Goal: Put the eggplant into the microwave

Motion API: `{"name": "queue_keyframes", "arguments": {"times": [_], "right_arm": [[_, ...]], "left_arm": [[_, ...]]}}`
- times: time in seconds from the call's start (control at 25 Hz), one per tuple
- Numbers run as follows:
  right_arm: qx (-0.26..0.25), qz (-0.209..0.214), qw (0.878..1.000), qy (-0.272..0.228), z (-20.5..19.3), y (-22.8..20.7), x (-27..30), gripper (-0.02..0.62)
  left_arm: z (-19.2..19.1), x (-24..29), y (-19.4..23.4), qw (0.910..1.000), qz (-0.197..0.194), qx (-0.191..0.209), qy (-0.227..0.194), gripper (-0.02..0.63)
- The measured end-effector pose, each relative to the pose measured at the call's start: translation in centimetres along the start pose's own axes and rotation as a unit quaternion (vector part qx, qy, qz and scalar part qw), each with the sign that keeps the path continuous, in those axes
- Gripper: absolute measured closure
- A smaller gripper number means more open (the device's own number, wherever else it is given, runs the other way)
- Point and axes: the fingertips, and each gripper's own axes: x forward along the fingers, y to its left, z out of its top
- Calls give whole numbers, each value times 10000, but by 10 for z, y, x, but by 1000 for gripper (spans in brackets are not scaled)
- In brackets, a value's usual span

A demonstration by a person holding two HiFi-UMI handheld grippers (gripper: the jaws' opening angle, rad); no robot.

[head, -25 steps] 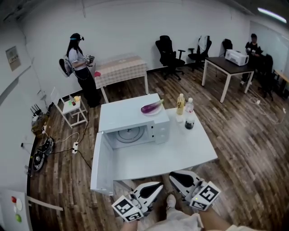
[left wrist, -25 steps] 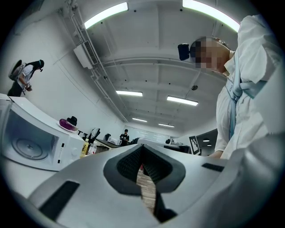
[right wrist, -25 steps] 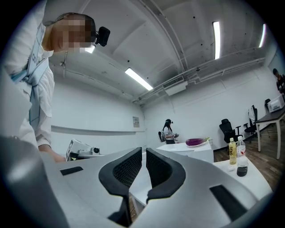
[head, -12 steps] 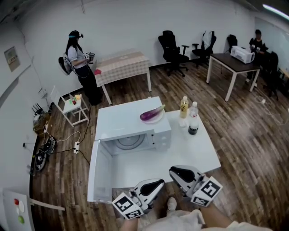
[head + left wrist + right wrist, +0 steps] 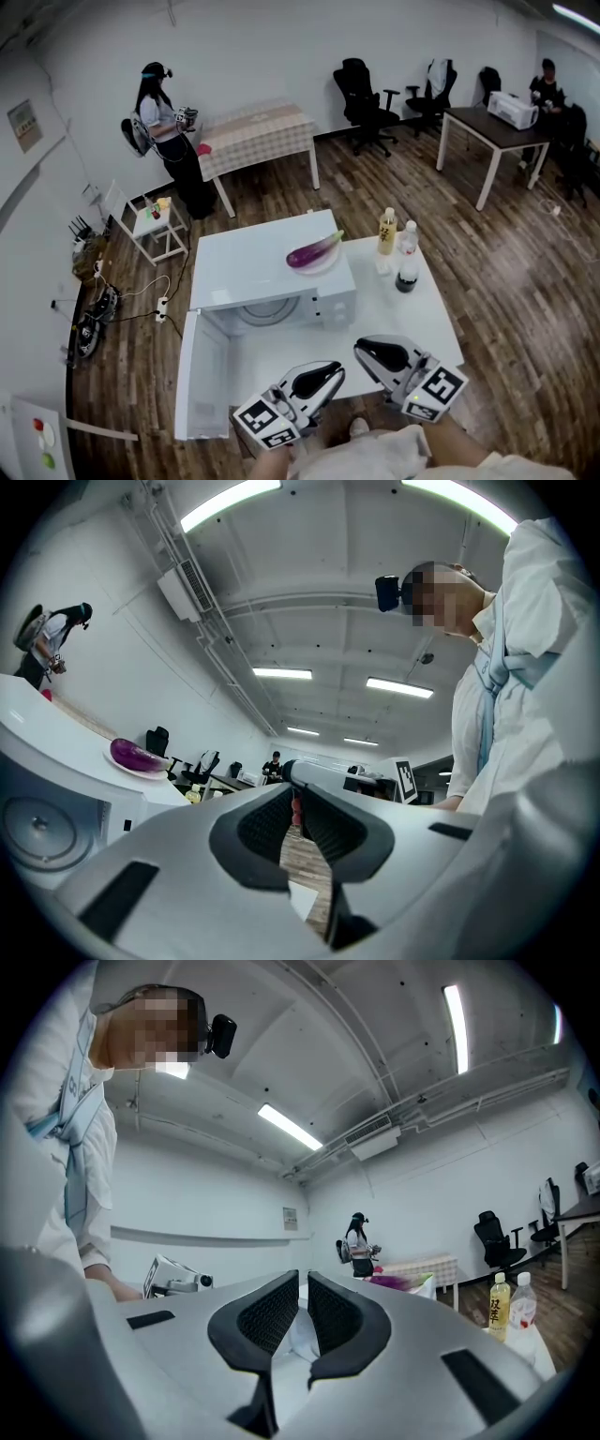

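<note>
A purple eggplant [image 5: 312, 250] lies on a white plate on top of the white microwave [image 5: 244, 264]. The microwave's door [image 5: 202, 375] is swung wide open to the left, and the glass turntable [image 5: 267, 311] shows inside. Both grippers hover at the table's near edge, in front of the microwave and pointing toward it. My left gripper [image 5: 330, 372] [image 5: 295, 803] has its jaws opening, a narrow slit between the pads and nothing in it. My right gripper [image 5: 364, 347] [image 5: 303, 1283] is shut and empty. The left gripper view shows the eggplant [image 5: 136, 755] to the left.
The microwave stands on a white table [image 5: 412, 319] beside three bottles [image 5: 387, 232]. Behind are a checked table [image 5: 258, 136], a person [image 5: 164, 131], a small white stand [image 5: 155, 220], office chairs [image 5: 366, 94] and a dark table [image 5: 487, 131] with another microwave.
Both grippers have moved forward from over the floor to the table's near edge. The microwave and table now sit closer in the head view.
</note>
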Motion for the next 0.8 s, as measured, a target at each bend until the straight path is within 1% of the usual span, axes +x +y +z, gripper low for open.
{"name": "queue_keyframes", "arguments": {"times": [0.24,0.44,0.56,0.8], "right_arm": [[31,55,10000,-39,1,-23,10,560],[128,55,9999,-39,-3,-29,24,560],[162,-37,9999,-32,-6,-32,31,560],[224,-272,9994,-35,-11,-31,49,560]], "left_arm": [[3,16,23,9999,59,63,82,545],[5,14,39,9999,111,12,116,531],[6,12,49,9998,72,-16,168,522],[18,2,71,9999,29,-67,141,511]]}}
